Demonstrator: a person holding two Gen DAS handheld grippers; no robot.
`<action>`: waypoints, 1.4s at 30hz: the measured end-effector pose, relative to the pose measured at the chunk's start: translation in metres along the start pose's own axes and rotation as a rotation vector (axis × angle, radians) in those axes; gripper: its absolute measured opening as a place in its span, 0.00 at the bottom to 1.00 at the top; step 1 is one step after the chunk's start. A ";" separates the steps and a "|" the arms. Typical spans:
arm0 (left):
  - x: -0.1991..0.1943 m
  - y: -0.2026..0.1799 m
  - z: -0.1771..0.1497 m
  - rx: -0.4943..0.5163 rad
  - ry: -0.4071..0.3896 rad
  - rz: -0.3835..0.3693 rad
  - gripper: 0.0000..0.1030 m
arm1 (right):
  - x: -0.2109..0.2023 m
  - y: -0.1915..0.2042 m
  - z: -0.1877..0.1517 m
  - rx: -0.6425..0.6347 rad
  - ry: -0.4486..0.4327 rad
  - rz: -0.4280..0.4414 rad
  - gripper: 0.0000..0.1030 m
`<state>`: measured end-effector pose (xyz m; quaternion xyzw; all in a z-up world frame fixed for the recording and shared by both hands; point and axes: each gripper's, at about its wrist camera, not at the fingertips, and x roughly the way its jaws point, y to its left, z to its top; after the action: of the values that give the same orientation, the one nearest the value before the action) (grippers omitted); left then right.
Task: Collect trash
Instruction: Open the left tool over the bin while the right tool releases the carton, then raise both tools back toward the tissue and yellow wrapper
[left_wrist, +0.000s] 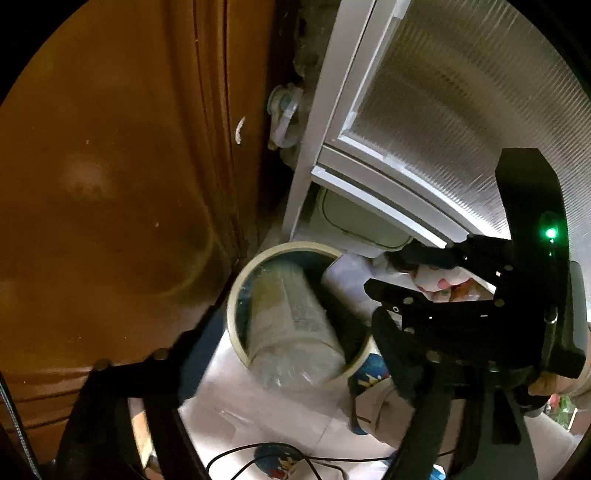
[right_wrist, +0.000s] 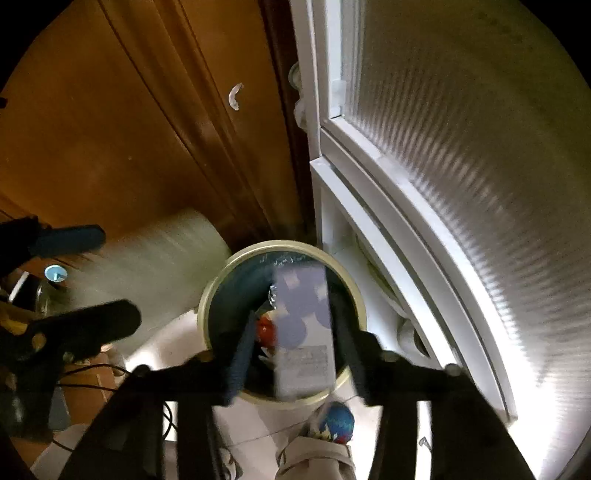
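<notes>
Two pieces of trash are going into the round cream-rimmed bin (right_wrist: 284, 247) at once, and both grippers hang steeply above its mouth.

To do this drop well, I judge each item should be let go only while it sits squarely over the opening, low enough not to bounce off the rim, with the fingers spread cleanly so nothing snags on a pad.

Seen from the right wrist, the right gripper (right_wrist: 291, 328) stands wide apart, its dark fingers (right_wrist: 240, 350) flanking a white-and-blue printed carton (right_wrist: 303, 332). That carton is upright and blurred between them, directly below the gripper and inside the rim; clear gaps show on both sides, so the pads do not appear to press it. A red object lies beside it in the bin, too small to identify.

From the left wrist, the left gripper (left_wrist: 280, 332) is also spread wide, only one finger (left_wrist: 155, 369) showing clearly at the lower left. A translucent ribbed plastic cylinder (left_wrist: 291, 325), perhaps a bottle, leans tilted in the bin just ahead of that gripper, its lower end over the near rim. Nothing seems clamped on it.

A brown wooden door (left_wrist: 110, 166) stands behind the bin, and a white-framed frosted glass panel (right_wrist: 461, 166) to its right.
</notes>
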<state>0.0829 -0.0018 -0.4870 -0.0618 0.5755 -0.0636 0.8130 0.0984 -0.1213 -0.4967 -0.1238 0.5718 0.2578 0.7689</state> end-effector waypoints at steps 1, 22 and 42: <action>0.001 0.000 -0.001 -0.001 -0.003 0.004 0.82 | 0.001 0.001 -0.001 -0.001 -0.003 0.001 0.53; -0.116 -0.017 0.004 -0.031 -0.139 0.000 0.85 | -0.108 0.013 0.002 0.057 -0.111 0.035 0.55; -0.365 -0.067 0.122 -0.053 -0.389 -0.057 0.99 | -0.349 -0.001 0.073 0.049 -0.300 0.027 0.55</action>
<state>0.0760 -0.0006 -0.0966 -0.1109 0.4070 -0.0583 0.9048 0.0835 -0.1757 -0.1445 -0.0574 0.4582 0.2696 0.8450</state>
